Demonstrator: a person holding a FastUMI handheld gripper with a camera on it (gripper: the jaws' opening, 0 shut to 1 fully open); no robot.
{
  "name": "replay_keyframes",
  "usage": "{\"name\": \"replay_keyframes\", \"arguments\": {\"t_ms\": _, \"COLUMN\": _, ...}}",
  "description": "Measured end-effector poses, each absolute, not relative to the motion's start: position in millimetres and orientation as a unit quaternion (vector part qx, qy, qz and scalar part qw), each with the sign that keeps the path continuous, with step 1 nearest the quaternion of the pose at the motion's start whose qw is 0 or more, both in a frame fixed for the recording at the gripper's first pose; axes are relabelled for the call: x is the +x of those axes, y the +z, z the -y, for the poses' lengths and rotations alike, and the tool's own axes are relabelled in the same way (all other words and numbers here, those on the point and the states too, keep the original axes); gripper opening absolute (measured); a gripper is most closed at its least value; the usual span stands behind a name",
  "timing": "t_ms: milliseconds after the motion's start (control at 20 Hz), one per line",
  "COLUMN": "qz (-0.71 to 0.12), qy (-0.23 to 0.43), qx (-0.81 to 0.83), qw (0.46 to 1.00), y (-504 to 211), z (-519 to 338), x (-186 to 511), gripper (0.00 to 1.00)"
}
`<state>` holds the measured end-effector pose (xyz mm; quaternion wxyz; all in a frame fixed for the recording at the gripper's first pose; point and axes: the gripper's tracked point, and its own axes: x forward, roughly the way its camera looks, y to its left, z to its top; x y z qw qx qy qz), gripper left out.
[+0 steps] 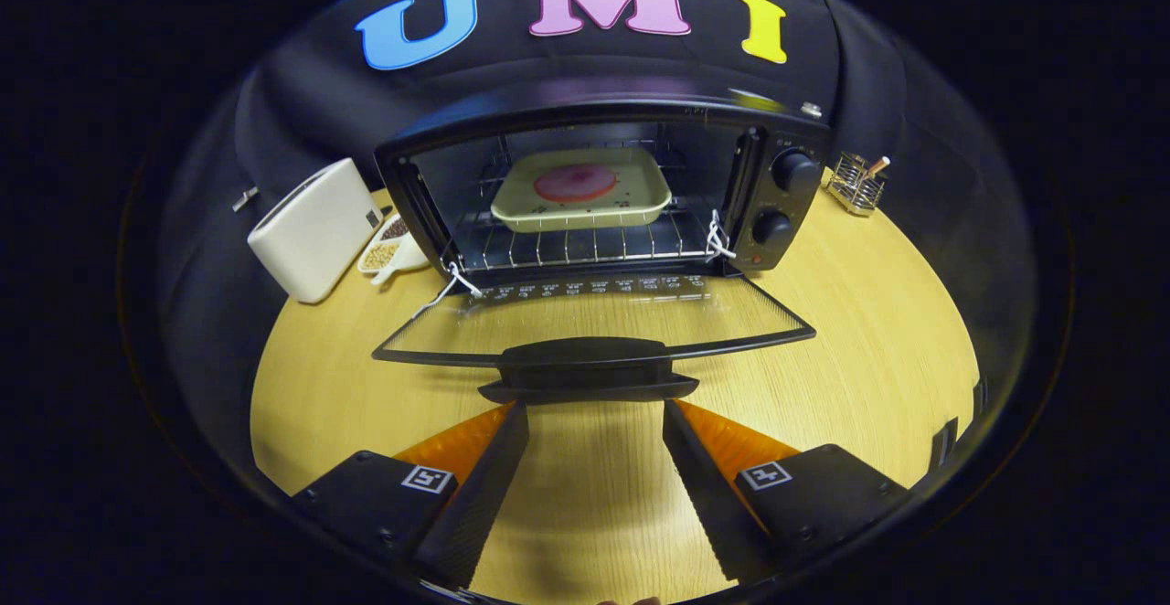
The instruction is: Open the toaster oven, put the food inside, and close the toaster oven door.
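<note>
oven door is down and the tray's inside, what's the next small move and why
Probably ease the open claw forward and close on the door handle, which sits just at its fingertips. The tray with food already rests on the rack, and the glass door lies flat open, so lifting it shut is what remains.

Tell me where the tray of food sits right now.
The tray rests on the wire rack inside the open toaster oven, beyond the lowered door and the open tool.

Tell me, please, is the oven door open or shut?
Open: the door lies flat, handle just ahead of the open tongs.
</note>
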<state>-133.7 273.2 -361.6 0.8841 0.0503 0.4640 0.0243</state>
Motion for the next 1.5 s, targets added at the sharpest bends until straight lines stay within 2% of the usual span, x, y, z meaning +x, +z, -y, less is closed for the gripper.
{"name": "replay_keyframes", "arguments": {"t_ms": 500, "qz": -0.397, "qy": 0.029, "qx": 0.045, "qw": 0.916, "y": -320, "z": -274, "x": -111, "gripper": 0.97}}
{"name": "replay_keyframes", "arguments": {"t_ms": 900, "qz": -0.331, "qy": 0.047, "qx": 0.026, "qw": 0.942, "y": -266, "z": -281, "x": -66, "gripper": 0.98}}
{"name": "replay_keyframes", "arguments": {"t_ms": 1500, "qz": -0.140, "qy": 0.030, "qx": 0.003, "qw": 0.990, "y": -128, "z": -244, "x": -44, "gripper": 0.98}}
